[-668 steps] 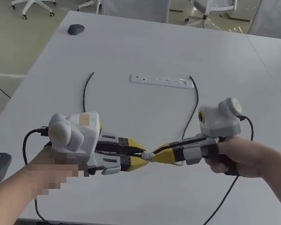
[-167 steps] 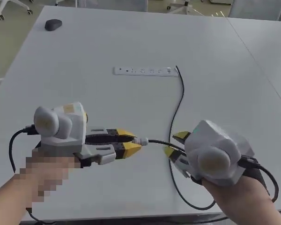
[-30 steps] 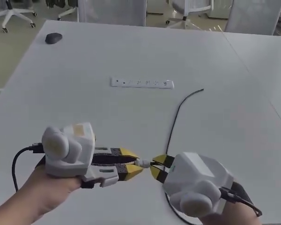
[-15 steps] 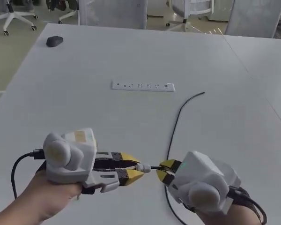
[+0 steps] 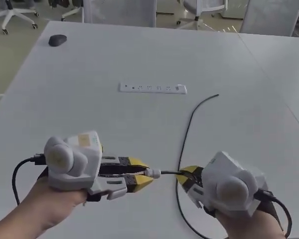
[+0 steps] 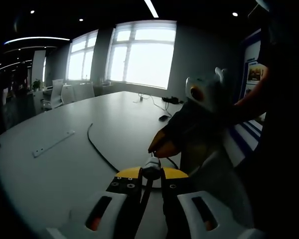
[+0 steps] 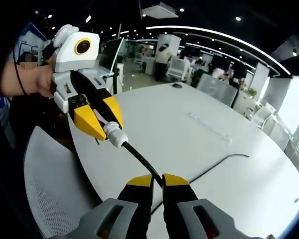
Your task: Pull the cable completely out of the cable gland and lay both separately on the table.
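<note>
The white cable gland [image 5: 152,174] [image 6: 150,165] [image 7: 115,134] is pinched between the yellow tips of my left gripper [image 5: 145,174] [image 6: 150,173], held above the table. A black cable [image 5: 186,129] [image 7: 140,158] comes out of the gland to the right. My right gripper [image 5: 185,175] [image 7: 157,179] is shut on that cable a short way from the gland. Beyond the right gripper the cable drops to the table [image 5: 139,55] and curves away, its free end [image 5: 217,95] lying at mid right.
A white power strip [image 5: 152,88] lies across the middle of the table. A dark mouse [image 5: 57,40] sits at the far left corner. Office chairs [image 5: 199,7] stand beyond the far edge. Each gripper trails its own black lead [image 5: 20,172] toward the person.
The right gripper has drawn to the right, away from the left one. More black cable now shows between the gland and the right gripper's tips.
</note>
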A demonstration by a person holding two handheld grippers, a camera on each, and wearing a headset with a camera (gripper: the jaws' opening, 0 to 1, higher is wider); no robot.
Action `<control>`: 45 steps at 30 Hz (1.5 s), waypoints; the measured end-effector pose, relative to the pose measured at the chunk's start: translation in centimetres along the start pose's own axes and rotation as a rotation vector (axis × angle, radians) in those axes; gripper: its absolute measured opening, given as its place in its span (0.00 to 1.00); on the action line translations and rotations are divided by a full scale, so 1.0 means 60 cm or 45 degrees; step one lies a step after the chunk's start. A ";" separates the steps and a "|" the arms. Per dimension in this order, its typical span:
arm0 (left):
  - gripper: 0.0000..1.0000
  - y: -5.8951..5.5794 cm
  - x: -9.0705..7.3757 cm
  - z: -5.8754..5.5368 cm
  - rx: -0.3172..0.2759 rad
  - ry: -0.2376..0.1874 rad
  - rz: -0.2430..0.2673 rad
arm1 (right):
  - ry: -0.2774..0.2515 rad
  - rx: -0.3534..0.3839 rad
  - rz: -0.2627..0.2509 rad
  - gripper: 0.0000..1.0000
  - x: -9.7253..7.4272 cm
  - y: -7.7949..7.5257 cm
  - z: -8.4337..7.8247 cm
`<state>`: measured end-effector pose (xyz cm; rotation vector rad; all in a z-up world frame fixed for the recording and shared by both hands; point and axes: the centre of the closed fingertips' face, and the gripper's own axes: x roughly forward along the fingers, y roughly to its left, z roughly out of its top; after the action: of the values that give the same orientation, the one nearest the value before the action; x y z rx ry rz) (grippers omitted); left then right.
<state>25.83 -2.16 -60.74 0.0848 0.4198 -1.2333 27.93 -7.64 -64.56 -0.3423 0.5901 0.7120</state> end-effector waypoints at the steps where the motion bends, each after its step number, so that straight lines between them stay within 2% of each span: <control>1: 0.15 -0.001 0.001 0.001 0.001 0.002 -0.001 | -0.001 0.004 -0.002 0.01 0.000 -0.002 -0.001; 6: 0.15 0.000 0.003 0.003 0.011 0.002 -0.002 | -0.004 0.075 -0.009 0.01 0.004 -0.002 -0.004; 8: 0.15 0.002 0.002 0.003 0.012 0.000 0.000 | 0.007 0.089 -0.029 0.01 0.005 -0.010 -0.009; 9: 0.15 0.004 0.001 0.002 0.005 -0.002 0.001 | 0.005 0.109 -0.031 0.01 0.006 -0.012 -0.011; 10: 0.15 0.004 0.000 0.001 0.002 -0.003 0.001 | 0.008 0.174 -0.026 0.01 0.007 -0.013 -0.016; 16: 0.15 0.005 -0.004 0.002 0.001 -0.008 0.007 | 0.036 0.261 -0.062 0.01 0.011 -0.030 -0.037; 21: 0.15 0.003 -0.006 -0.001 0.005 -0.004 0.012 | 0.068 0.366 -0.075 0.01 0.016 -0.035 -0.063; 28: 0.15 0.004 -0.008 -0.001 0.005 -0.007 0.016 | 0.055 0.520 -0.081 0.01 0.021 -0.035 -0.075; 36: 0.15 0.008 -0.011 -0.001 -0.007 -0.008 0.022 | 0.025 0.472 -0.087 0.02 0.021 -0.037 -0.067; 39: 0.15 0.009 -0.011 -0.001 -0.007 -0.007 0.018 | -0.002 0.408 -0.103 0.03 0.018 -0.042 -0.060; 45: 0.15 0.007 -0.009 0.001 -0.005 -0.007 0.002 | -0.010 0.240 -0.142 0.05 0.008 -0.052 -0.051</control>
<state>26.09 -1.57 -60.57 0.0782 0.4170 -1.2313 29.22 -11.09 -66.97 -0.1957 0.6208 0.5456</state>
